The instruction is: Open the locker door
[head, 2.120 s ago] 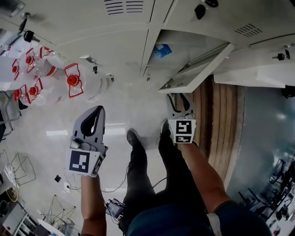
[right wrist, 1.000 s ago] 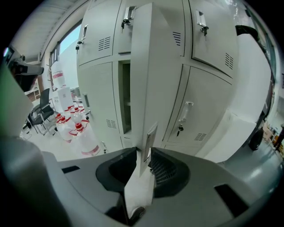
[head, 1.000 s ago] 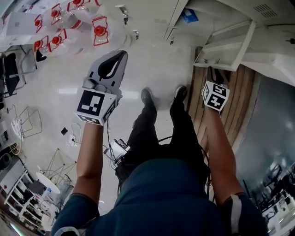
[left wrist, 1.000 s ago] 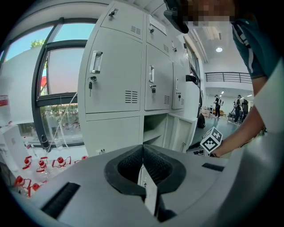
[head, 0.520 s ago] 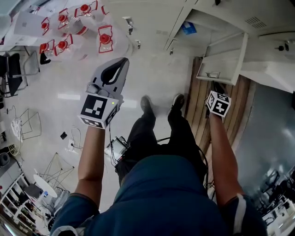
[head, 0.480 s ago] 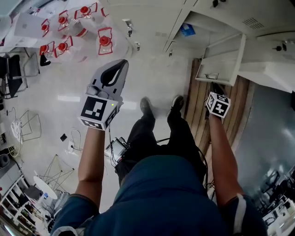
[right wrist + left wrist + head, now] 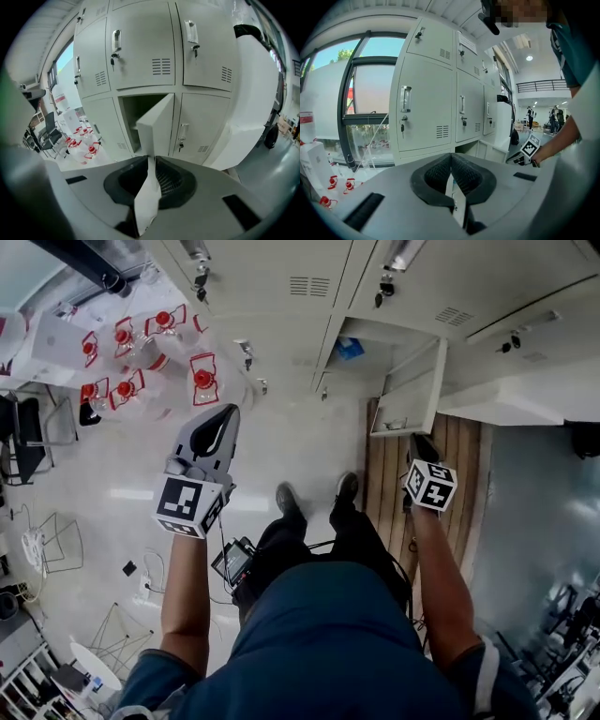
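The open locker door stands swung out from a bottom-row compartment of the pale locker bank, with a blue item inside. My right gripper hangs just below the door's lower edge in the head view, apart from it. Its jaws have just been closing and now meet with nothing between them. My left gripper is shut and empty, held over the floor left of the person's legs and pointing at closed lockers.
Large water bottles with red caps stand on the floor at the left by the lockers. A wooden slatted platform lies under the right hand. A black device on cables sits by the feet. Chairs are at far left.
The head view has swung up and takes in more locker rows. Both grippers have risen from near the floor. The door stays open, and the right gripper has come away from its edge.
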### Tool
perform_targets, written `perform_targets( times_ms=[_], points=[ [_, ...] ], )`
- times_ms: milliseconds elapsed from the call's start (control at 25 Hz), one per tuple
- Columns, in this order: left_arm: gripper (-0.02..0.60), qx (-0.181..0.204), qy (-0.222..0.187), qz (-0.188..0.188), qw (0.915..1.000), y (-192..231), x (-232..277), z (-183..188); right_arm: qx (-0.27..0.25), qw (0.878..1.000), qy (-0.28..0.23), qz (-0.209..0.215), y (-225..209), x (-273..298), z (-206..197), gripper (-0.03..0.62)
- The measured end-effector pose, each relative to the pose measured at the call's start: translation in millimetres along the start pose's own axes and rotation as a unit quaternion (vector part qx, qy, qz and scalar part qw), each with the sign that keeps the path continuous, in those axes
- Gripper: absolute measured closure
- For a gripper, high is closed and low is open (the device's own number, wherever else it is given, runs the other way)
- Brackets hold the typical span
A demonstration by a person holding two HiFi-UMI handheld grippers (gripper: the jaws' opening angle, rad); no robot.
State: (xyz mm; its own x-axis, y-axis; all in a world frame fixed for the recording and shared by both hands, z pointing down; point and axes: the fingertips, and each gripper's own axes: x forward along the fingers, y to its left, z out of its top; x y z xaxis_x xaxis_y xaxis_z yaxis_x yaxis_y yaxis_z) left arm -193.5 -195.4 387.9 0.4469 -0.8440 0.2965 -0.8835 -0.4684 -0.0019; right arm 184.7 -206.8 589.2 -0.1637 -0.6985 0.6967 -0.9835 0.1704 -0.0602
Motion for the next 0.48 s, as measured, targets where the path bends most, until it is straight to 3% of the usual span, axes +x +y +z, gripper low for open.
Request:
perform_targets(
  times_ms=[480],
  points=[
    [0.565, 0.024, -0.030, -0.027, 0.9989, -30, -29, 73, 0.007, 0.991, -0.137, 0.007, 3, -113, 112, 0.534]
  ],
)
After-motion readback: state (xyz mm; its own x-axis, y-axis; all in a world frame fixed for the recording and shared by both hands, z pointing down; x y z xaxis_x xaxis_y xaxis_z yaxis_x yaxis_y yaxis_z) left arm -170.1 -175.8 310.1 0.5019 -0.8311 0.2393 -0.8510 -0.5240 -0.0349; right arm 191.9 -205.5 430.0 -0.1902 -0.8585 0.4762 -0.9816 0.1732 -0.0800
